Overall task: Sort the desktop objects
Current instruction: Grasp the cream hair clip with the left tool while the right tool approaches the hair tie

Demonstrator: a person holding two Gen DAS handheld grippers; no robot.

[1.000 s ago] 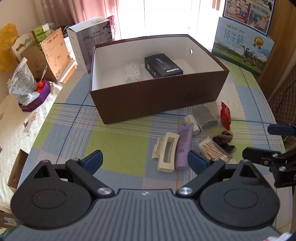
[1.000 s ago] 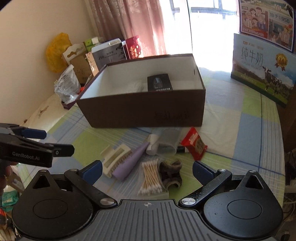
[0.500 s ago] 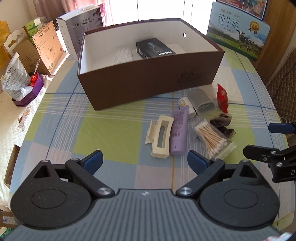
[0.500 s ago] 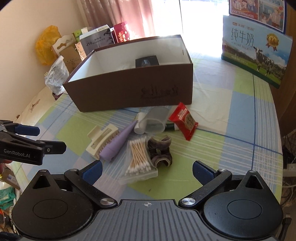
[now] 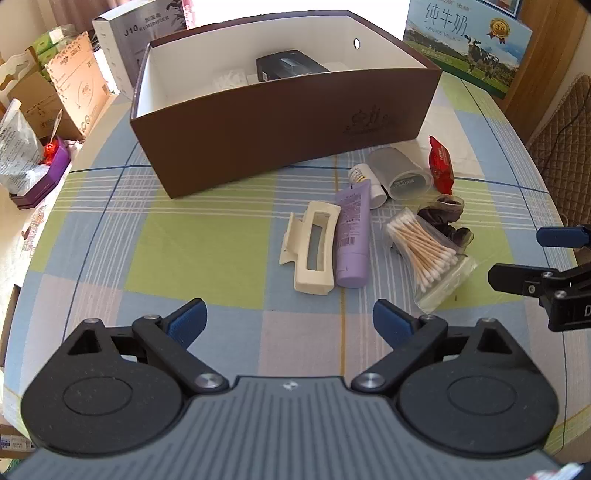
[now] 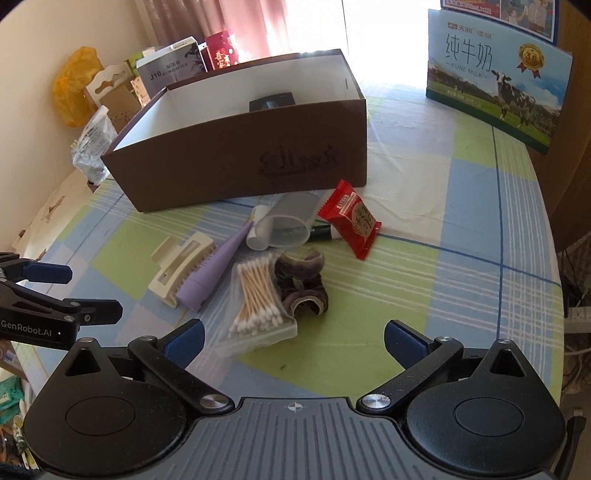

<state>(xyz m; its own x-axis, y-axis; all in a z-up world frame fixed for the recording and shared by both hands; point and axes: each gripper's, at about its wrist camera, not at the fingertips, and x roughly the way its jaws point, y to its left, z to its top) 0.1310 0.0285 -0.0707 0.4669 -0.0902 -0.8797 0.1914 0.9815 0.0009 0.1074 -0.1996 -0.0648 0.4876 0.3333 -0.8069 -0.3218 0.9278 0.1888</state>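
Checked tablecloth (image 5: pixel 207 240); both grippers (image 5: pixel 290 321) (image 6: pixel 293 338) gape wide, empty.

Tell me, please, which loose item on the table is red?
The snack packet, beside the clear cup; the other loose items are cream, purple, brown or clear.

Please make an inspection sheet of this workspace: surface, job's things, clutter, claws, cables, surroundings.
Surface: checked tablecloth, flat.
Job's things: brown box open, holding a black case; in front lie a cream hair clip, purple tube, bagged cotton swabs, dark scrunchies, clear cup on its side, red packet.
Clutter: cartons and a plastic bag at the table's left.
Claws: left claw open, empty; right claw open, empty.
Cables: wires beyond the right edge.
Surroundings: milk carton, curtain.
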